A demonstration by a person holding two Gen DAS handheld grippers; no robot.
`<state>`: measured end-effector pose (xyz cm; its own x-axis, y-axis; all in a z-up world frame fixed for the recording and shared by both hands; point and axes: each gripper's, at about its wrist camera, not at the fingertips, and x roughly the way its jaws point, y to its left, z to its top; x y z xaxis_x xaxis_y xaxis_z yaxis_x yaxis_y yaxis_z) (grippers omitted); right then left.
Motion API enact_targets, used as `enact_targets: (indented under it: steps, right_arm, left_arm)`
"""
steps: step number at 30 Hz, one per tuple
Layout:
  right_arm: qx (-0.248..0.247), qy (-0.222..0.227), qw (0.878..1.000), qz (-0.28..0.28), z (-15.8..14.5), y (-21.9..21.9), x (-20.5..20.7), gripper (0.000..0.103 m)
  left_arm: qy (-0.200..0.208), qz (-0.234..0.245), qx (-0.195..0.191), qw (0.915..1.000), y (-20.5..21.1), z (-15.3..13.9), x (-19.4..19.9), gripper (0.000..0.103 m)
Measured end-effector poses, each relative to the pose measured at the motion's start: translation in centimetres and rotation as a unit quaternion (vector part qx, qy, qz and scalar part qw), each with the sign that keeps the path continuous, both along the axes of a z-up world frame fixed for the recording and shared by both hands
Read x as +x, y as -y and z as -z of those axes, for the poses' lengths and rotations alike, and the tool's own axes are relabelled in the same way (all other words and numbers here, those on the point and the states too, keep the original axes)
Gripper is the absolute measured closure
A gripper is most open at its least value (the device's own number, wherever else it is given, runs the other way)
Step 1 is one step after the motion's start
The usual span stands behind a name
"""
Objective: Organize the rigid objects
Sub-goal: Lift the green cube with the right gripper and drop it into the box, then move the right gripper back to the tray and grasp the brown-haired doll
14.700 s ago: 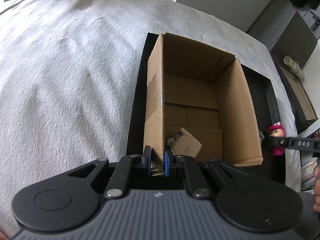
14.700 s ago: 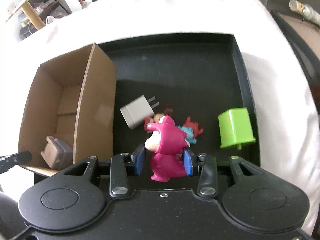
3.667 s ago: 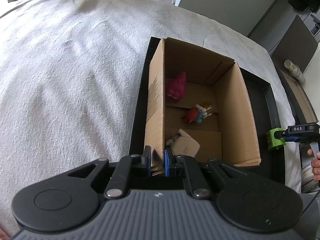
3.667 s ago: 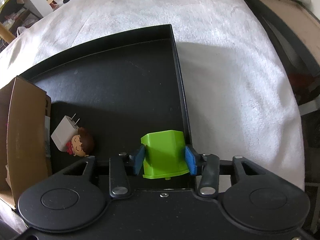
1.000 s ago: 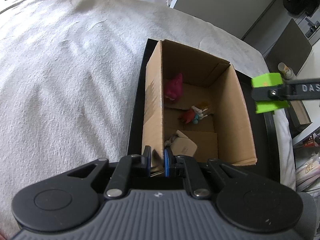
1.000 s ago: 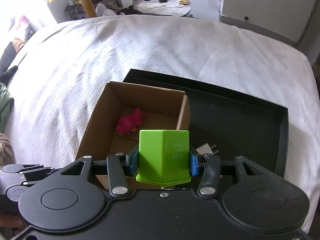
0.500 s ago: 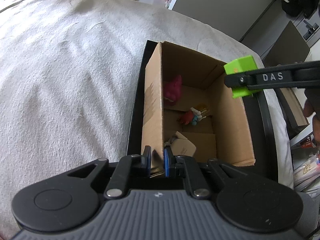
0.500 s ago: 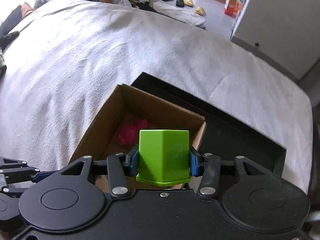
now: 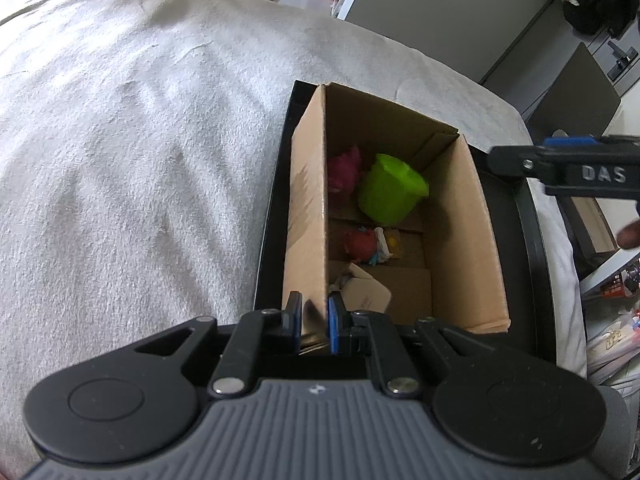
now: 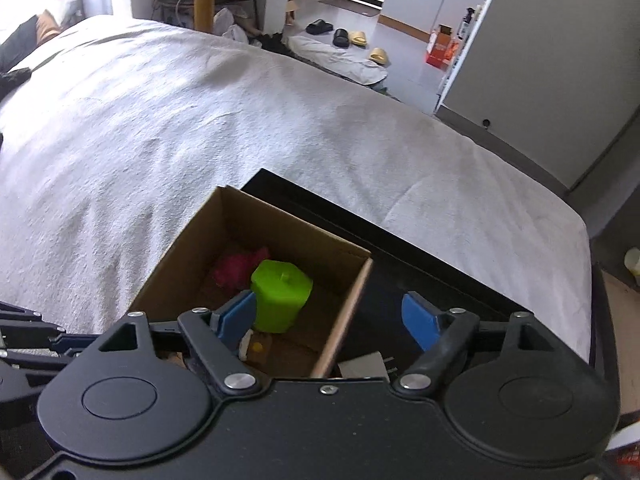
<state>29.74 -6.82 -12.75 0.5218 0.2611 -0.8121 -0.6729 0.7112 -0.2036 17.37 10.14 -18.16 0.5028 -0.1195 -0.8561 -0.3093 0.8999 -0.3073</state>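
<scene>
In the left wrist view, the left gripper [image 9: 310, 322] sits nearest the camera with its blue-padded fingers [image 9: 334, 320] clamped on the near left wall of the cardboard box [image 9: 306, 216], which stands in the black tray [image 9: 534, 264] on the white bedspread [image 9: 140, 160]. Just past those fingers, inside the box, lies a beige adapter [image 9: 366, 294]; beyond it, toward 12 o'clock, rests a small red and blue figure [image 9: 366, 246]. Farther in, near the far wall, the green block [image 9: 390, 190] sits tilted on the box floor, touching or just beside the magenta toy [image 9: 344, 172] at its 9 o'clock. At 2 o'clock from the box, above the tray's right rim, the right gripper [image 9: 568, 162] shows from the side. In the right wrist view, the right gripper [image 10: 334, 318] hangs over the box's right wall [image 10: 348, 312] with its fingers [image 10: 418, 322] spread wide and holding nothing; the green block [image 10: 280, 296] lies below in the box, apart from both pads, with the magenta toy [image 10: 236, 268] at its 10 o'clock. A white charger [image 10: 366, 364] peeks out on the tray just ahead of the gripper body. Far beyond the bed, slippers [image 10: 348, 36] lie on the floor.
</scene>
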Motion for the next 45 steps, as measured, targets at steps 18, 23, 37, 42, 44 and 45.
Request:
enact_targets:
  steps: [18, 23, 37, 42, 44, 45]
  right_arm:
    - [0.076, -0.038, 0.993, 0.085, 0.0, 7.2, 1.2, 0.009]
    - [0.08, -0.057, 0.99, 0.098, 1.5, 8.7, 1.5, 0.01]
    - [0.067, -0.094, 0.987, 0.113, 6.2, 11.2, 1.8, 0.019]
    - [0.064, -0.098, 0.988, 0.098, 7.4, 11.2, 2.1, 0.026]
    - [0.058, -0.1, 0.989, 0.094, 8.1, 11.3, 2.2, 0.029]
    - [0.055, -0.102, 0.989, 0.094, 8.4, 11.3, 2.3, 0.031]
  left_arm:
    - [-0.004, 0.0, 0.011, 0.9999, 0.3, -0.2, -0.1, 0.091]
    - [-0.005, 0.001, 0.018, 0.9998, 0.5, -0.3, -0.1, 0.091]
    - [-0.006, 0.001, 0.029, 0.9996, 0.8, -0.4, 0.0, 0.091]
    - [-0.008, 0.001, 0.033, 0.9994, 1.0, -0.4, 0.0, 0.091]
    - [-0.009, 0.001, 0.037, 0.9993, 1.1, -0.4, 0.0, 0.091]
    - [-0.009, 0.001, 0.039, 0.9992, 1.1, -0.5, 0.1, 0.091]
